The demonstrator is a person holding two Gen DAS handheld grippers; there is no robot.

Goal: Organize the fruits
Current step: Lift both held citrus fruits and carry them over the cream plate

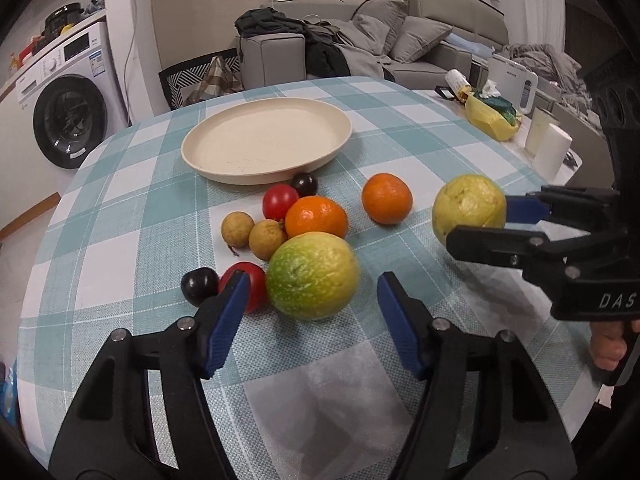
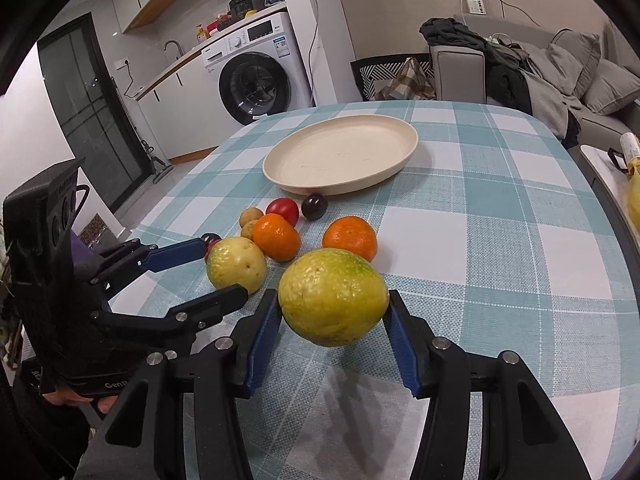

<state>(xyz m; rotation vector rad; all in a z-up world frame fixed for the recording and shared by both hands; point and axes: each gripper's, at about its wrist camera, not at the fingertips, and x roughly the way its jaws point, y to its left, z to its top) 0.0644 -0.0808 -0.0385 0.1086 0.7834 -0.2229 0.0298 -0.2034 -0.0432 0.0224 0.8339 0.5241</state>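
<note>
My right gripper (image 2: 334,306) is shut on a yellow-green guava (image 2: 333,297) and holds it above the checked cloth; it also shows in the left wrist view (image 1: 469,207). My left gripper (image 1: 310,286) is open around a second green-yellow guava (image 1: 313,275), which rests on the table (image 2: 236,265). Two oranges (image 1: 317,216) (image 1: 387,198), two red tomatoes (image 1: 280,201) (image 1: 256,286), two longans (image 1: 237,229), and two dark plums (image 1: 305,184) (image 1: 199,286) lie in front of an empty cream plate (image 1: 267,138).
The round table has a teal-and-white checked cloth (image 1: 400,140). A side table at the right holds a yellow bag (image 1: 490,114) and white cups (image 1: 554,150). A washing machine (image 1: 64,96) and a grey sofa (image 1: 400,44) stand behind.
</note>
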